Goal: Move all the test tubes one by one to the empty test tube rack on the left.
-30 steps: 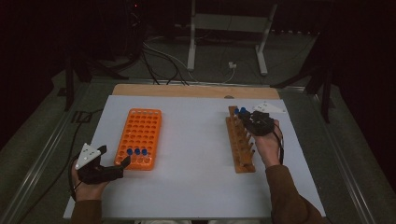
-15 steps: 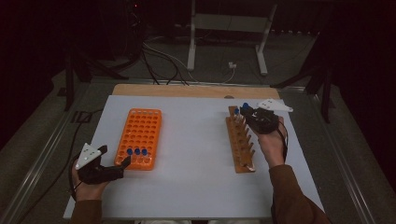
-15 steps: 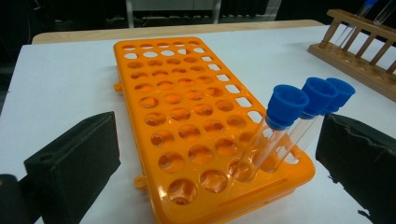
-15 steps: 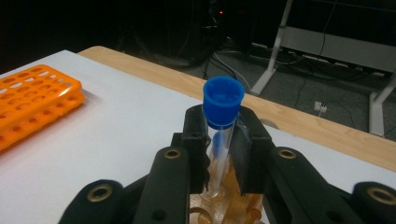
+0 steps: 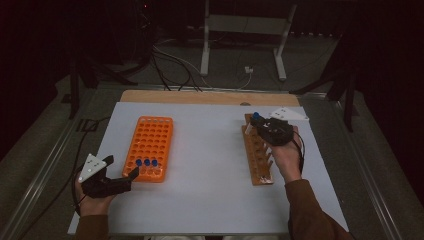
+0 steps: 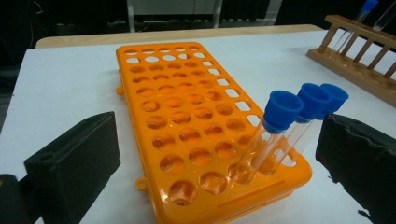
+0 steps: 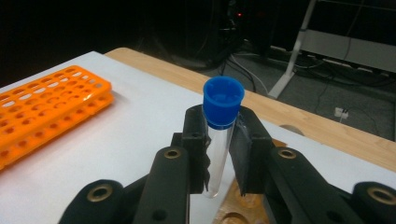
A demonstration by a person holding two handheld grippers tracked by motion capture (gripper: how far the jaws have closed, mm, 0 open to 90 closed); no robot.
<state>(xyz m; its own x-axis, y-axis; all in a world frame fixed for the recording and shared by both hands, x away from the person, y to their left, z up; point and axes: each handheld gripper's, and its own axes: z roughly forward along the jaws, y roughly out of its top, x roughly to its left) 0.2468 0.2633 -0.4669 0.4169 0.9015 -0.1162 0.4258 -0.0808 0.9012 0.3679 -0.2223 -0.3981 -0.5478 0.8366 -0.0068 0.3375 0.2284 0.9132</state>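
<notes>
My right gripper (image 5: 261, 126) is shut on a clear test tube with a blue cap (image 5: 256, 117), held upright over the far end of the wooden rack (image 5: 258, 160). In the right gripper view the pads (image 7: 245, 154) pinch the tube (image 7: 223, 102) below its cap, and its lower end hangs just above the wooden rack (image 7: 243, 205). My left gripper (image 5: 121, 169) stands open at the near end of the orange rack (image 5: 152, 135). Three blue-capped tubes (image 6: 299, 105) lean in that rack's (image 6: 177, 107) near row, between the wide jaws of the left gripper (image 6: 219, 140).
The white mat (image 5: 205, 165) lies on a wooden table (image 5: 200, 96). Cables and a metal stand (image 5: 240, 45) sit on the dark floor beyond the table. In the left gripper view the wooden rack (image 6: 359, 70) stands at the far right with tubes (image 6: 366, 9) in it.
My right gripper has risen a little with the tube above the wooden rack. The left gripper has stayed where it was.
</notes>
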